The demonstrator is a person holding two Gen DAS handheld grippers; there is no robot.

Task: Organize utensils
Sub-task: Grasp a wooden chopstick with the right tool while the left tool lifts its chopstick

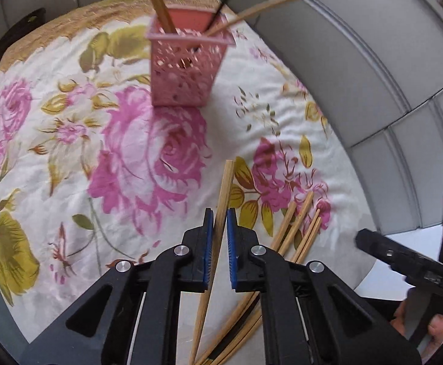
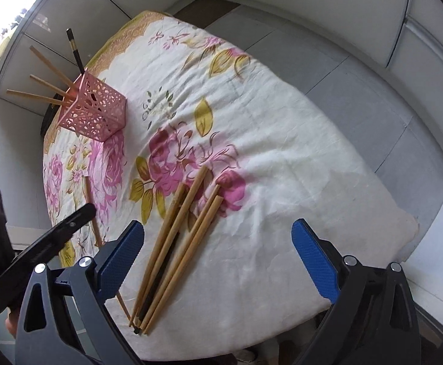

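Left gripper: we see our left gripper (image 1: 220,222) pressed together on one wooden chopstick (image 1: 221,206), which passes between the blue pads and points forward over the cloth.
Right gripper: our right gripper (image 2: 218,243) stands spread wide above the pile, with nothing between its pads.
Loose chopsticks: a small pile of chopsticks (image 2: 179,237) lies on the floral tablecloth (image 2: 282,158) near the front edge; most are light wood, and one dark stick lies among them.
Holder: the pink perforated basket (image 1: 185,67) stands upright on the far part of the cloth, well apart from the pile.
Inside the holder: we count several wooden chopsticks (image 2: 46,83) and one black chopstick (image 2: 75,51), all leaning out over the rim.
Surface: the cloth covers the whole table.
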